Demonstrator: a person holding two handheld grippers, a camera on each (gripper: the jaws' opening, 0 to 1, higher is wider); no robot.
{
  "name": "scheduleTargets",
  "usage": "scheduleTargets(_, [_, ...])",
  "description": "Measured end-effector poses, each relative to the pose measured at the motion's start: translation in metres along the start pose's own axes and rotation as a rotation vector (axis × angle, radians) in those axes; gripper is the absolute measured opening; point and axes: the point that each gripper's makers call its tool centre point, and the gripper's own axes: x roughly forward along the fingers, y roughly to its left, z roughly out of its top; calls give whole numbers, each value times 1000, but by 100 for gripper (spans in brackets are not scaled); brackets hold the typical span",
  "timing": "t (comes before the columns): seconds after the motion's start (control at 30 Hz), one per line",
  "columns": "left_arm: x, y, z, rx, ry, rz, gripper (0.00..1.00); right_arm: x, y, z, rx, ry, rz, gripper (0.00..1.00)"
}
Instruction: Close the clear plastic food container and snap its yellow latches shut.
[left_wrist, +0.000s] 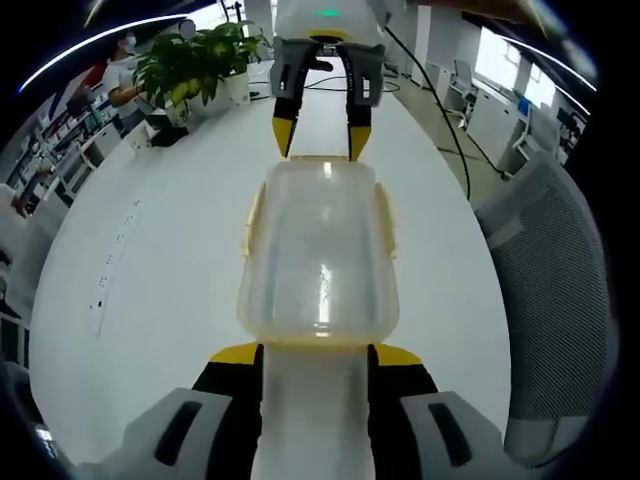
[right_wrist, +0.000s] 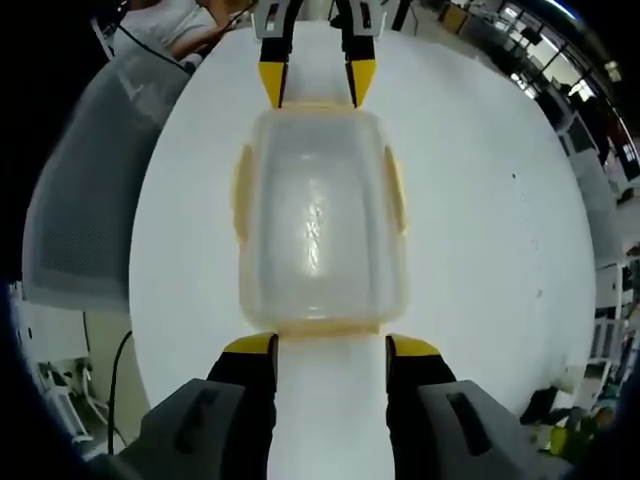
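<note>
- My left gripper (left_wrist: 314, 352) holds its yellow-tipped black jaws parted, one on each side of the near short end of the container (left_wrist: 318, 250); whether they touch it, I cannot tell.
- My right gripper (right_wrist: 331, 345) stands the same way at the opposite short end, jaws spread wide, nothing pinched.
- The container is clear, cloudy plastic, a rounded rectangle with soft corners, lying on the smooth white table (left_wrist: 150, 300) between my two grippers.
- Its lid (right_wrist: 318, 215) sits on top, glossy with streaks of light.
- Yellow latches (right_wrist: 243, 190) line the long sides.
- In the left gripper view, a leafy green plant (left_wrist: 195, 60) stands far left; a grey mesh chair (left_wrist: 560, 300) sits right.
</note>
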Motion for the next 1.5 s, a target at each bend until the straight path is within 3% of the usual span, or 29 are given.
scheduleTargets(0.2, [-7, 2, 1, -43, -2, 27, 35, -7, 0, 5, 79, -50, -16, 41])
scheduleTargets(0.6, [-14, 4, 3, -249, -67, 106, 35, -15, 5, 14, 259, -141, -35, 38])
scheduleTargets(0.73, [-12, 3, 5, -363, -109, 127, 35, -15, 3, 13, 350, -168, -53, 38])
scheduleTargets(0.83, [-11, 2, 6, -402, -127, 137, 36, -14, 5, 12, 370, -169, -66, 37])
scheduleTargets(1.07, [-9, 1, 5, -506, -163, 175, 36, -9, 8, 15, 527, -252, -80, 37])
scheduleTargets(1.23, [-2, -2, 0, -546, -165, 182, 35, -6, 7, 16, 606, -294, -92, 37])
scheduleTargets(1.27, [-2, -3, 4, -583, -192, 176, 35, -5, 7, 16, 626, -303, -92, 37])
scheduleTargets(1.5, [2, -4, 6, -623, -205, 167, 36, -3, 3, 18, 740, -361, -99, 37])
